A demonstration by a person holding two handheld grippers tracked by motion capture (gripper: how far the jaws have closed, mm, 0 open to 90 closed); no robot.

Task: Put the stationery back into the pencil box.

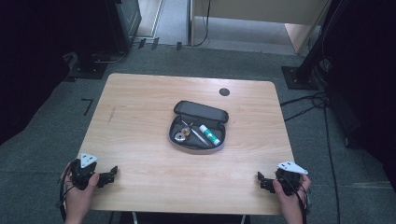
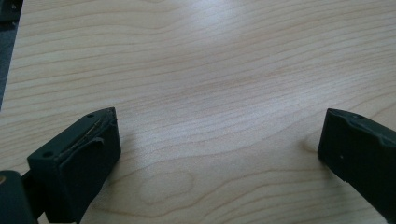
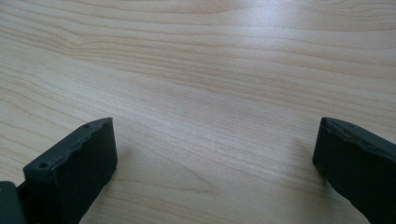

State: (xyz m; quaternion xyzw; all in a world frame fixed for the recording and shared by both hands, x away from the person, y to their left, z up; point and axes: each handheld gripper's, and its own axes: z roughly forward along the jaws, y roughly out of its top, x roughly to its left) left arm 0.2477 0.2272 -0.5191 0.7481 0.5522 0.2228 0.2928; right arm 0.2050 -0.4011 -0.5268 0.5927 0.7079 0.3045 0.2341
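At mid-table the open pencil case (image 1: 198, 126) lies — well apart from both gaping claws (image 1: 108, 176) (image 1: 264, 181).

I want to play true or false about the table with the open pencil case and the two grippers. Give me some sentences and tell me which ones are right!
1. The pencil case lies open. True.
2. The glue stick lies on the bare table. False: it lies inside the case.
3. The left hand-held gripper is open, with nothing between its jaws. True.
4. The right hand-held gripper is clamped on the case. False: it is open, near the table's front edge, apart from the case.
5. The case sits near the middle of the table. True.
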